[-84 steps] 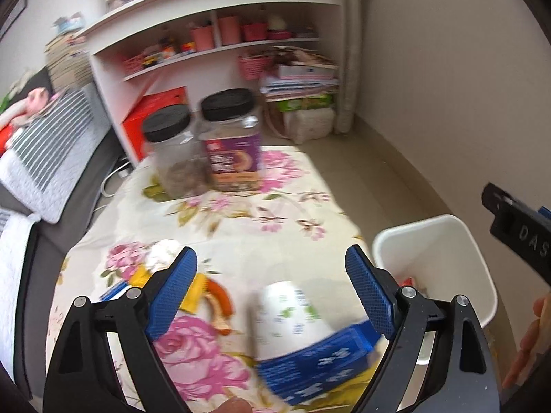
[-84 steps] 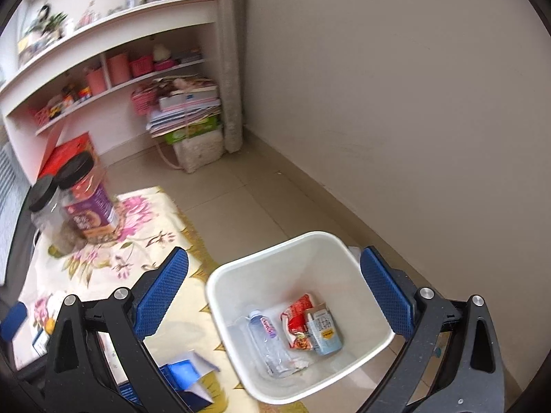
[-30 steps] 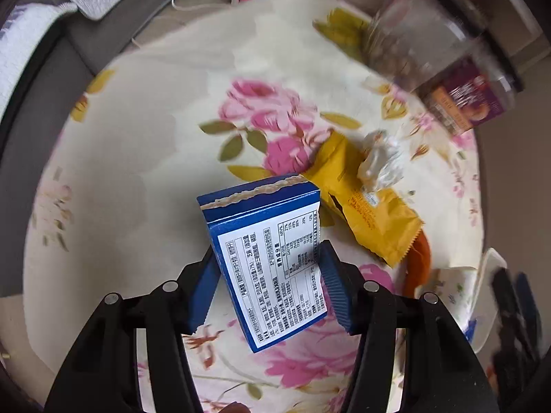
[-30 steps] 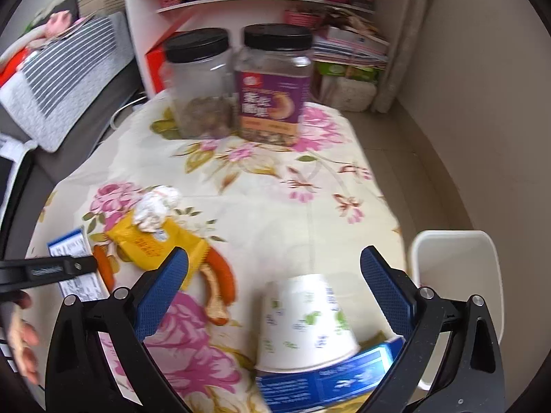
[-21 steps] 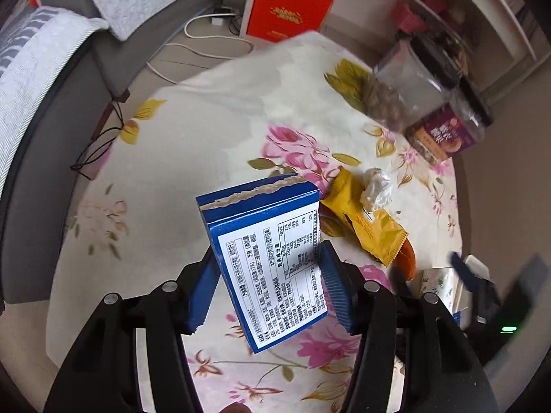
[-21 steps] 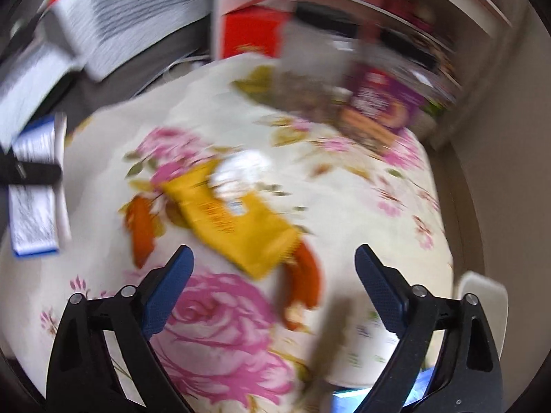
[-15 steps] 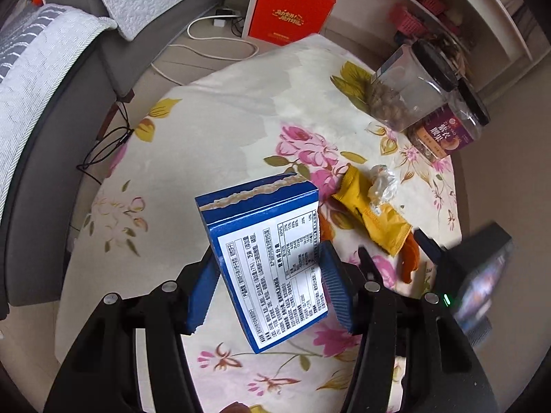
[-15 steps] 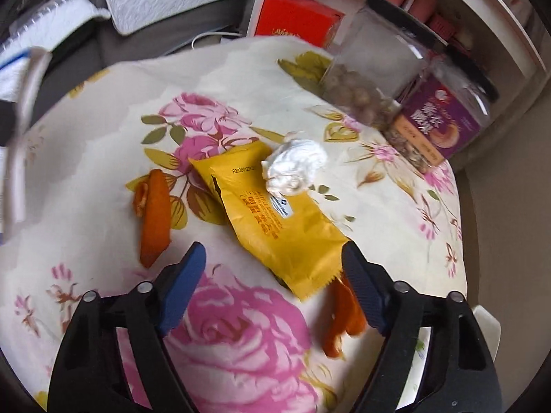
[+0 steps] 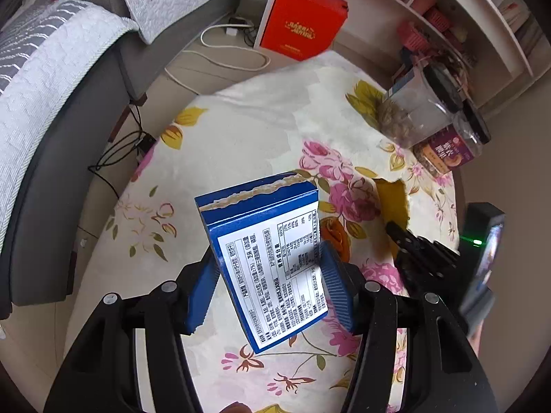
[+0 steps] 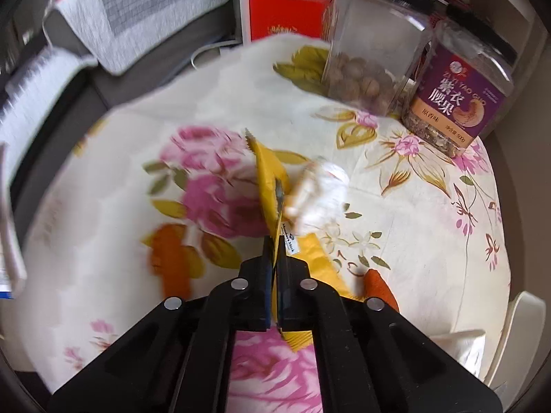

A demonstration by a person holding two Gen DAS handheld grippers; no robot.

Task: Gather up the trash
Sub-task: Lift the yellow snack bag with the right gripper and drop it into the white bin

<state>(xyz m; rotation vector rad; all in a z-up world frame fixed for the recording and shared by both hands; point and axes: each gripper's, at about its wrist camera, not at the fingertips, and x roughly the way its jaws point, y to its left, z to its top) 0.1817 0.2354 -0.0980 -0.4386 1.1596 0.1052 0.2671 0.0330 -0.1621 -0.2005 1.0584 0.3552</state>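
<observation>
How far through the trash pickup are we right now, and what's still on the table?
Nothing shows as binned in these views. In hand: the left gripper clamps the blue cardboard box; the right gripper, jaws just closed, pinches the yellow foil wrapper. Left on the floral tablecloth: a crumpled white tissue and orange peel pieces.

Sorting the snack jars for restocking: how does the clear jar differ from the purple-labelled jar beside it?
The clear jar has no label, while the purple-labelled jar wears a purple and orange label with a cashew picture. The clear jar holds round brown nuts, filling only its bottom part; the purple-labelled jar's contents show only below its label. Both are transparent, black-lidded and stand side by side on the floral tablecloth.
</observation>
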